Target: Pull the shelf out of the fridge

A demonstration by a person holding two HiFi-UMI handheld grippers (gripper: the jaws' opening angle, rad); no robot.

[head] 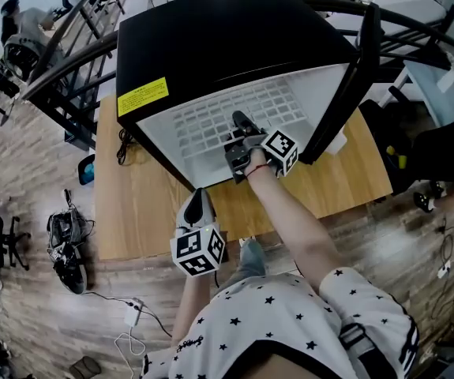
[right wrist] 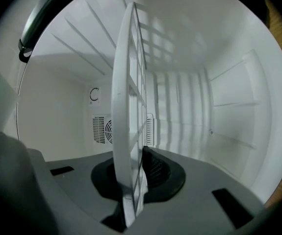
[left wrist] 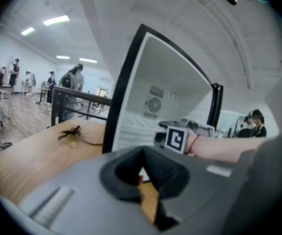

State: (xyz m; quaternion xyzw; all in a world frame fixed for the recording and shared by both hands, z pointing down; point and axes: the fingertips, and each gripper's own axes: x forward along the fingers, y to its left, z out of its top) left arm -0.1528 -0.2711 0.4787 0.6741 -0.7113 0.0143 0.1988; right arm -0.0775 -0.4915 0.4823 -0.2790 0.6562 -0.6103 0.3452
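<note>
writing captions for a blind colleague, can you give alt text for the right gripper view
A white wire shelf, seen edge-on, stands clamped between the dark jaws of the right gripper. Behind it is the white inside of the fridge, with a round fan vent on the back wall.

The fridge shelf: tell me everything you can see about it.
The shelf is a white grid of slim bars with a thicker front rim, looking like plastic or coated wire. It lies flat inside the open black fridge, not yet pulled out, with nothing on it. The right gripper has its jaws closed on the front rim, one pad each side.
</note>
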